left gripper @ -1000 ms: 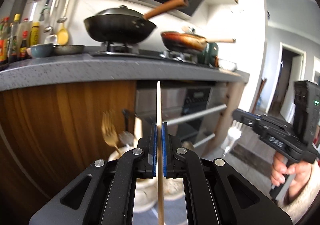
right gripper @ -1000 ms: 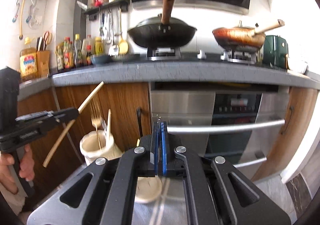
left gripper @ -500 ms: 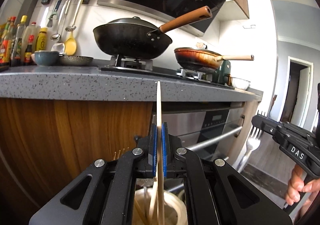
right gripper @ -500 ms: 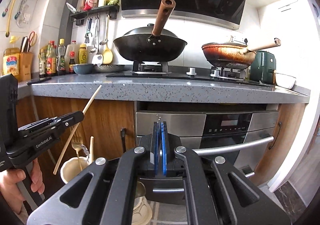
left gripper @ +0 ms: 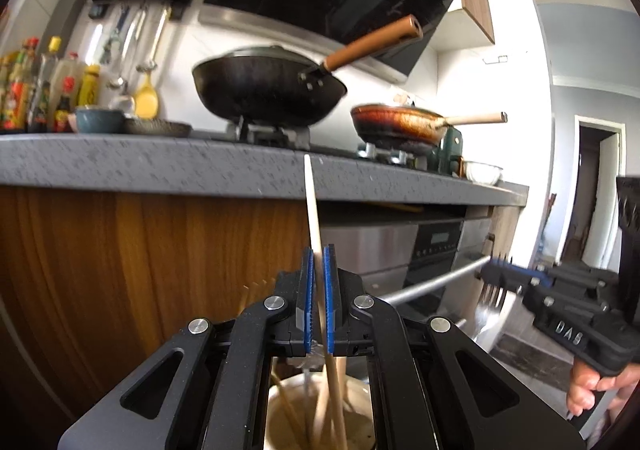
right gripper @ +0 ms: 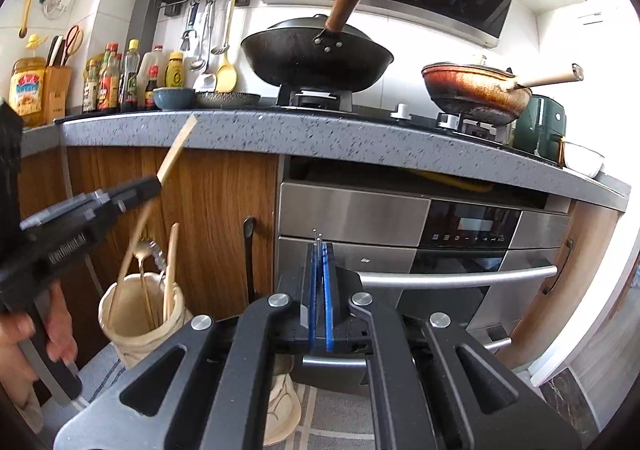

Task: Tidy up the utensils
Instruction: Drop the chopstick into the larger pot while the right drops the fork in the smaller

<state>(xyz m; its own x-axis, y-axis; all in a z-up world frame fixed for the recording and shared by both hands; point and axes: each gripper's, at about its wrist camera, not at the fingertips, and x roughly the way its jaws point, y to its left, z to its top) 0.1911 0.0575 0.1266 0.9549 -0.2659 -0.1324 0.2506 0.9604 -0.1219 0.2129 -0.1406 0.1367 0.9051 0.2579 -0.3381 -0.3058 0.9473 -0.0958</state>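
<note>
Left gripper (left gripper: 319, 292) clamped on chopstick (left gripper: 311, 201) over cream holder (right gripper: 136, 314) at lower left, right gripper (right gripper: 320, 290) clamped on fork (left gripper: 486, 304).

Black two-finger left gripper (left gripper: 319, 298), blue pads, jaws closed, nearly level, tilted slightly down. Black two-finger right gripper (right gripper: 320, 296), blue pads, jaws closed, pitched down more steeply. Bare left hand (right gripper: 24, 346) and bare right hand (left gripper: 596, 386) each wrap a gripper handle.

right gripper (right gripper: 319, 290) clamped on thin metal fork (right gripper: 318, 246), tines poking past pads. left gripper (right gripper: 150, 185) pinches chopstick (right gripper: 176, 149), lower end inside cream holder (right gripper: 140, 314) with spoon (right gripper: 145, 250)
</note>
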